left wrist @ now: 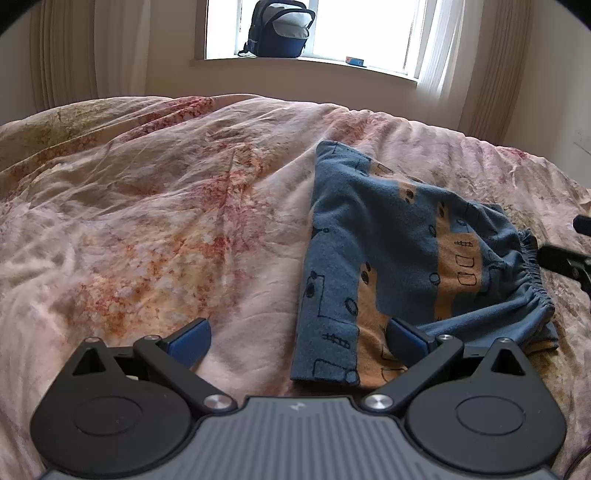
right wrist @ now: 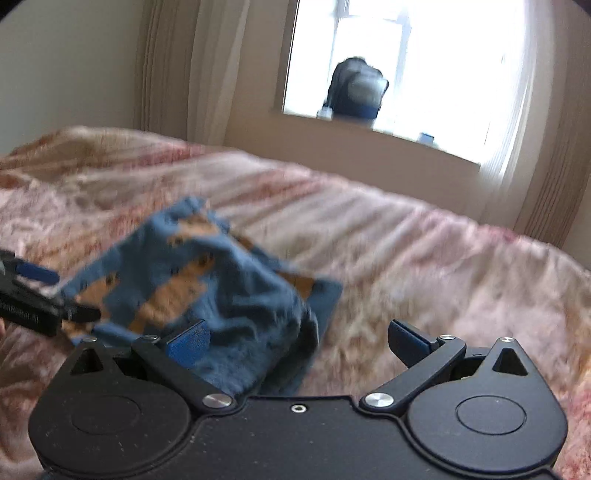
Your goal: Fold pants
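Note:
The blue pants with orange patches (left wrist: 399,258) lie folded in a compact bundle on the bed, their elastic waistband at the right side. My left gripper (left wrist: 297,341) is open and empty, low over the bundle's near left edge, its right finger over the cloth. My right gripper (right wrist: 297,341) is open and empty; its left finger is over the pants (right wrist: 207,280), which sit to the left in the blurred right wrist view. The right gripper's tips also show at the right edge of the left wrist view (left wrist: 569,254). The left gripper shows at the left of the right wrist view (right wrist: 37,295).
A wrinkled pink floral bedspread (left wrist: 147,221) covers the bed. Behind it are a wall, curtains and a window sill with a dark backpack (left wrist: 280,29) and a small blue box (left wrist: 355,61).

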The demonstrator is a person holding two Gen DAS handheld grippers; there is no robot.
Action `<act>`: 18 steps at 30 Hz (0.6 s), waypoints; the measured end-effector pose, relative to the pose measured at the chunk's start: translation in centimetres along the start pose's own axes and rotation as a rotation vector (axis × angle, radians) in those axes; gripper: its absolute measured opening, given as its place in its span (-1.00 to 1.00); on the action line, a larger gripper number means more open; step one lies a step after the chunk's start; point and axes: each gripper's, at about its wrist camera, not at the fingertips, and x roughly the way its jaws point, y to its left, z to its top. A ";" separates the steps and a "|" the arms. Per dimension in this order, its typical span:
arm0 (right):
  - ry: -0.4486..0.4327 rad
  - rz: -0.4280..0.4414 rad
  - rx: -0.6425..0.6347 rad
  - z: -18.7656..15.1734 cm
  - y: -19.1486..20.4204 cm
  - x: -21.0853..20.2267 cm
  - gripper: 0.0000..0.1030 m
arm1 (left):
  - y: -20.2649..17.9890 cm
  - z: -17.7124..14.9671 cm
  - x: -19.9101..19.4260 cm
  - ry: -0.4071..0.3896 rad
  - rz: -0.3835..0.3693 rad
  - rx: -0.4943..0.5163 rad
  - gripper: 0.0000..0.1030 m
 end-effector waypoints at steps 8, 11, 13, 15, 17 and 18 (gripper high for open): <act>0.196 0.031 -0.144 -1.2 1.7 3.2 0.99 | -0.1 0.3 -0.2 -0.006 -0.005 0.023 0.99; 0.251 0.081 -0.153 -0.5 1.2 3.2 0.99 | 0.4 1.9 -1.1 -0.065 -0.017 0.054 0.99; 0.265 0.096 -0.181 -0.3 1.1 2.9 0.99 | 0.5 4.1 -1.7 -0.145 -0.020 0.108 0.99; 0.251 0.093 -0.208 -0.3 1.4 2.5 0.99 | 0.0 6.6 -1.7 -0.184 -0.038 0.181 0.99; 0.193 0.072 -0.223 -0.4 1.7 1.6 0.99 | -1.1 8.8 -1.1 -0.192 -0.097 0.278 0.99; 0.147 0.057 -0.230 -0.2 1.9 1.1 0.99 | -2.0 9.6 -0.6 -0.193 -0.127 0.331 0.99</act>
